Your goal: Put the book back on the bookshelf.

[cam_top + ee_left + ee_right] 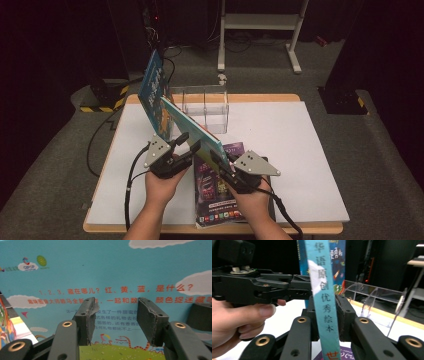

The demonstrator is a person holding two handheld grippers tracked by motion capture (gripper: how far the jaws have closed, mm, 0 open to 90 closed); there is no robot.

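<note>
Tilted book [192,131] raised above the tabletop [300,150] centre — clear divider rack [205,106] behind it, upright book [152,90] left of the rack, flat book [217,192] beneath, at the near edge.

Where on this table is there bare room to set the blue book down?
The white tabletop is bare right of the clear organizer and the purple book. A narrower bare strip lies left of the left tool. The middle is crowded: the blue book, both hands, another upright blue book.
</note>
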